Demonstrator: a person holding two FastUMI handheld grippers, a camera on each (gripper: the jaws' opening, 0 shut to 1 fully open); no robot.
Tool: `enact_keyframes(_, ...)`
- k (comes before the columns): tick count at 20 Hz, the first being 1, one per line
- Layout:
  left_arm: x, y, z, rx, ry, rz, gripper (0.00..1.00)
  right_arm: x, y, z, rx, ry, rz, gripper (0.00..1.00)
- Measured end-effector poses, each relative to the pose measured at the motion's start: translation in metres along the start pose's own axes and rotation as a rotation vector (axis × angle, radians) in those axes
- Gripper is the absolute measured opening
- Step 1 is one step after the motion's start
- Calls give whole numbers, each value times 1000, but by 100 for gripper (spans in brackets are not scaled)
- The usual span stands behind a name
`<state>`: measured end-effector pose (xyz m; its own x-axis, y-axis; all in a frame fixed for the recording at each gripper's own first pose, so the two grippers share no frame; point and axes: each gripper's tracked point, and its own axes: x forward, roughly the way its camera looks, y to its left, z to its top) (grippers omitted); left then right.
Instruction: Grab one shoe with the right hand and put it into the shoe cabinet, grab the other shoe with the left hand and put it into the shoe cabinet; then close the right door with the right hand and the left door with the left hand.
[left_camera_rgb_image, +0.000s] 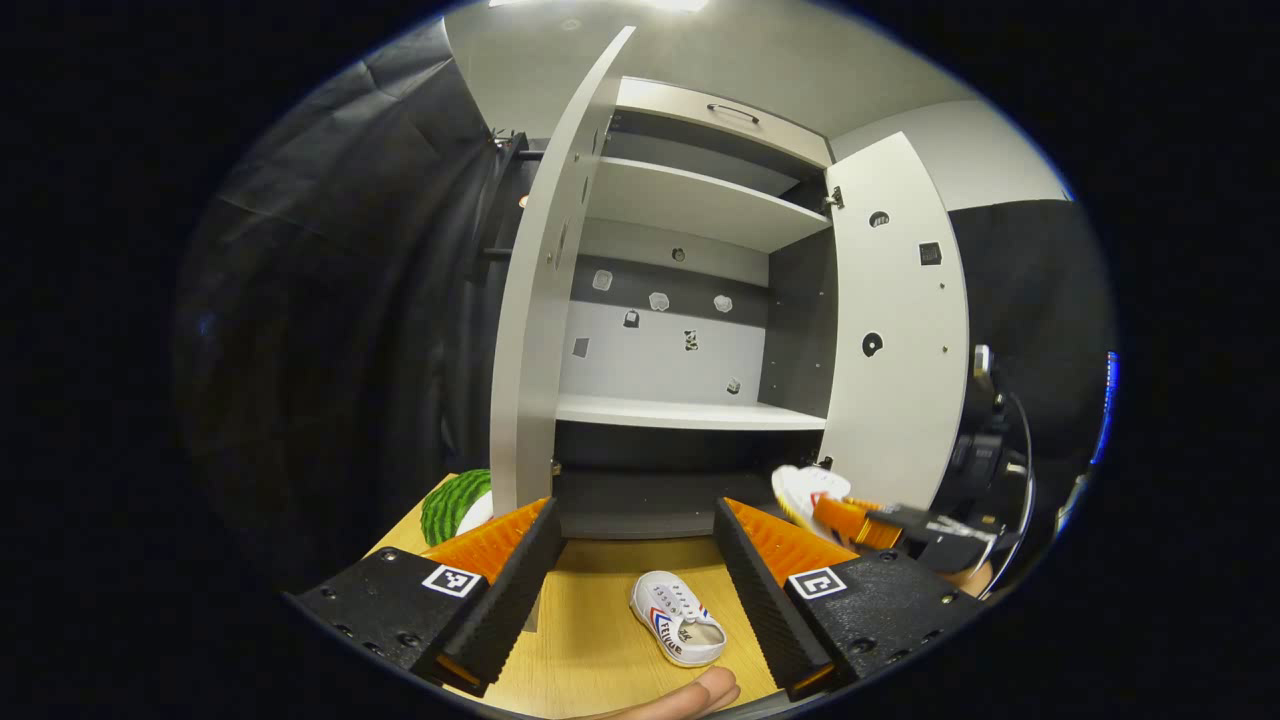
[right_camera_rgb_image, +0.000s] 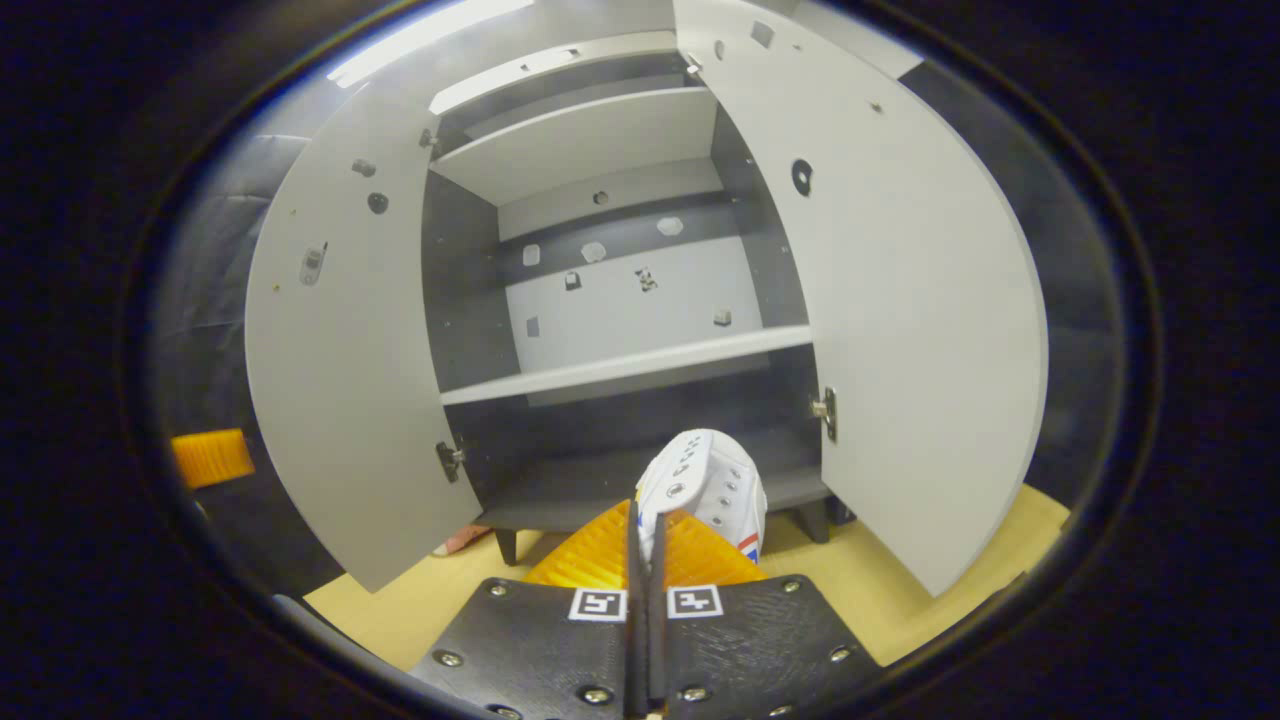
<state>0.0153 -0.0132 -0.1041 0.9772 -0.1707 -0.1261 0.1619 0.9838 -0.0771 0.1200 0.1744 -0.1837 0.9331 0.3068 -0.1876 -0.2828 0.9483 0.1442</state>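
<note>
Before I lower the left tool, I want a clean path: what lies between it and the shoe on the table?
Nothing: in the left gripper view, bare table separates the open left tool from the shoe.

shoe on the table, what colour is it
White with red and blue stripes; the shoe shows best in the left gripper view.

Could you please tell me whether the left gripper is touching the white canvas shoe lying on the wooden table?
Apart. In the left gripper view, the left gripper is open, and the white canvas shoe lies on the wooden table between its fingers with bare wood showing on both sides.
</note>
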Motion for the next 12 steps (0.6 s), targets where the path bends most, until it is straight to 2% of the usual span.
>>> enact_keyframes(7, 10, -18, -10, 29, -5, -38, 96, 39, 10, 128, -198, -80, 2, 0)
enact_keyframes(12, 23, -27, -33, 1, 43, -32, 96, 96, 15, 179, -227, -68, 27, 1)
